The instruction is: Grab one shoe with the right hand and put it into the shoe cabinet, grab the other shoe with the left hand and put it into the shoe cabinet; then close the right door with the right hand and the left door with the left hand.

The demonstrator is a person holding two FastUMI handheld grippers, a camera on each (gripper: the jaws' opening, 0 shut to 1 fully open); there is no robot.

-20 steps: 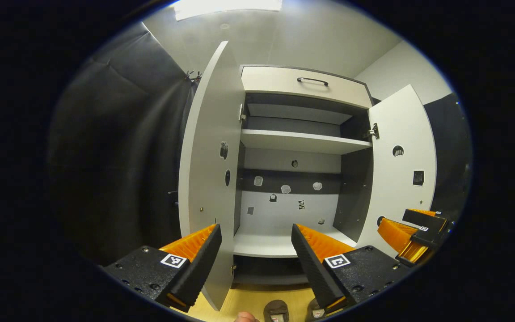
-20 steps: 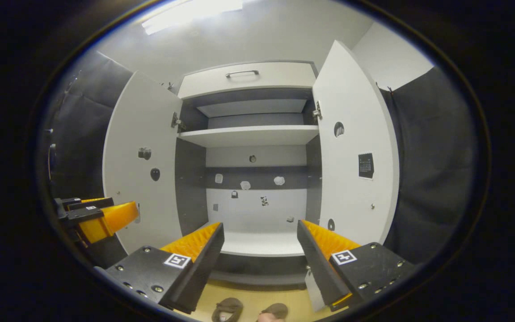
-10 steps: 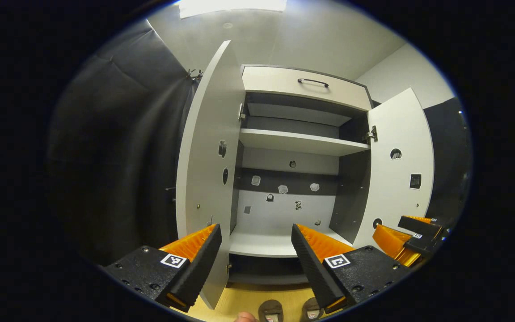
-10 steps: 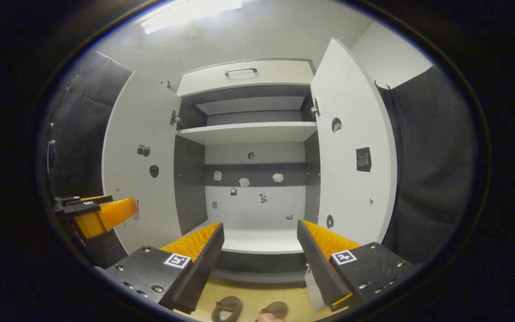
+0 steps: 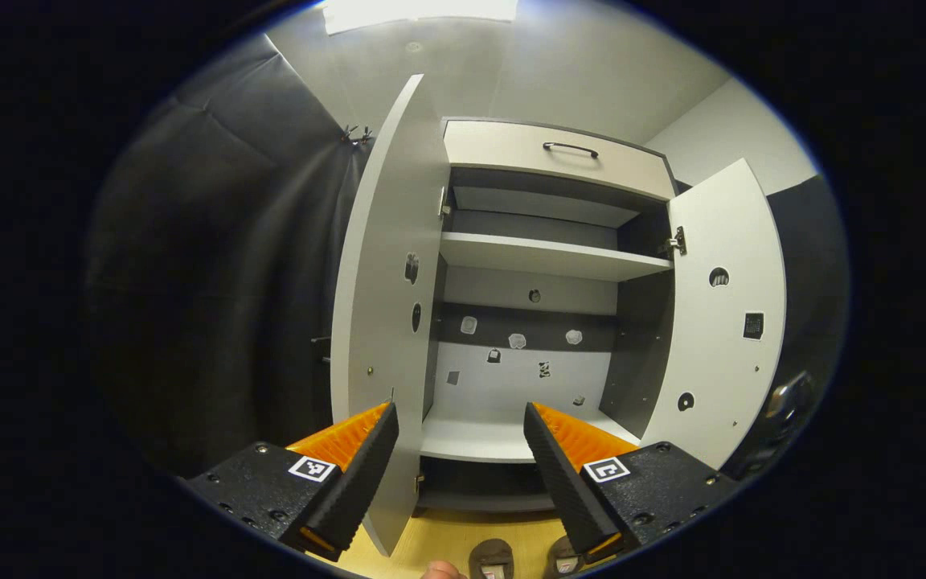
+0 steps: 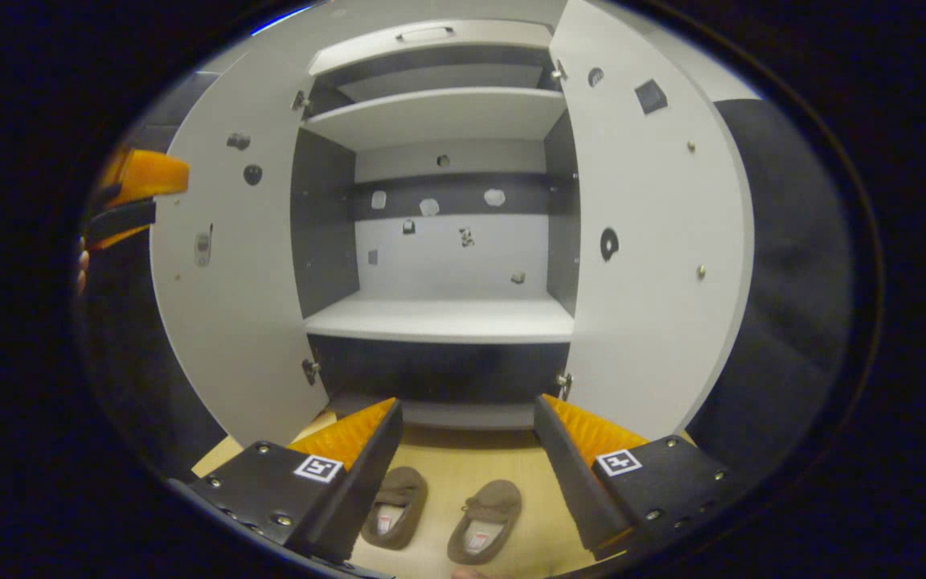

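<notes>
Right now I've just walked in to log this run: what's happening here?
A person holds a gripper in each hand before an open shoe cabinet, both doors swung wide. The right gripper hangs open above two brown shoes that lie side by side on the wooden floor, neither grasped. The left gripper is open too, facing the shelves. The shelves in view hold no shoes, so nothing has been put away yet.

Left gripper [image 5: 459, 422]: jaws spread wide, nothing between the fingers, aimed level and forward. Right gripper [image 6: 467, 418]: jaws spread wide, nothing between the fingers, tilted downward. Hand: fingertips at the left gripper's rear, seen in right gripper view.
</notes>
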